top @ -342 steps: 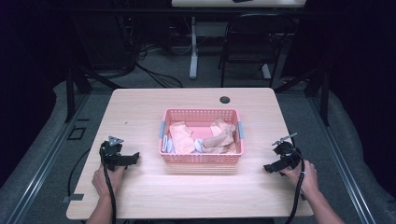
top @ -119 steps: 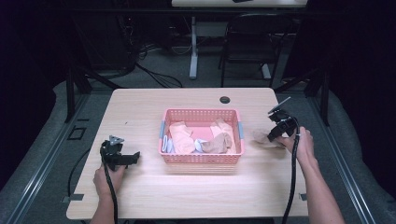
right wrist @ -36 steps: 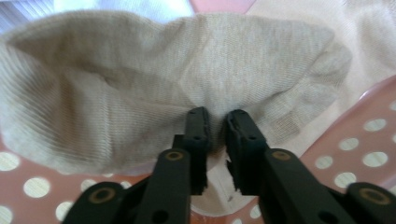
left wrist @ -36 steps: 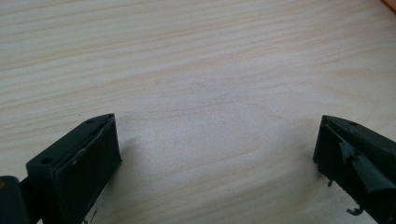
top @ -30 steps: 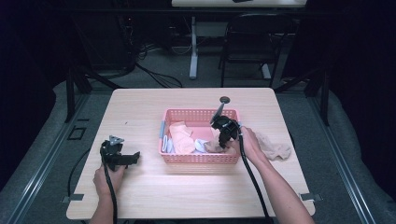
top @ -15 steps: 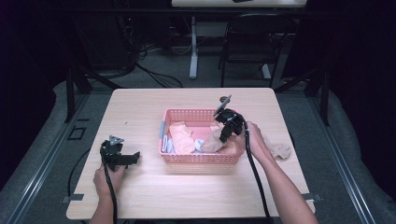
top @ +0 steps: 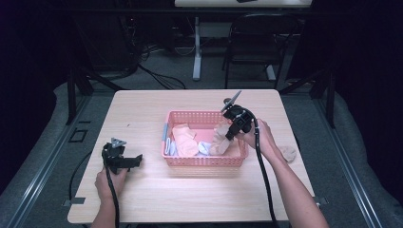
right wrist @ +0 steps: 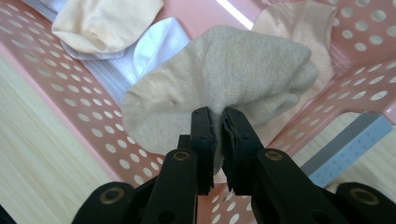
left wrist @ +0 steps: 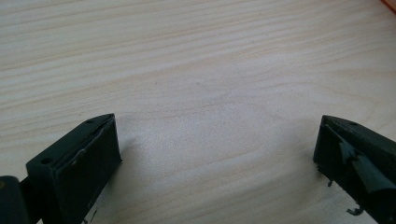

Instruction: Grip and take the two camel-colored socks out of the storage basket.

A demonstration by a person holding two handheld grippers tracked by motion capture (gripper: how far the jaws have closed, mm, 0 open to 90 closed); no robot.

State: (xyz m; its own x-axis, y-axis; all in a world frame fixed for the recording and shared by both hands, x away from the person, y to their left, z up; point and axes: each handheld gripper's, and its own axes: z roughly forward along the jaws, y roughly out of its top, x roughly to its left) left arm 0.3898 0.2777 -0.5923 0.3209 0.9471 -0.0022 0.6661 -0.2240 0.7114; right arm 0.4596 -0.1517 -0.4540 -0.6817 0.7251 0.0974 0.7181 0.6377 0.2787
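With our right gripper (right wrist: 215, 122) pinched on a beige sock (right wrist: 224, 79), we have lifted it off the heap and now hold it above the pink basket (top: 204, 161), ready to join the sock (top: 287, 153) already out, while our left gripper (top: 135, 160) rests spread.

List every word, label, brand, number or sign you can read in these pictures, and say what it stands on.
None: no readable text on the pink basket, the beige sock held in the right gripper, the other socks, the left gripper or the wooden table.
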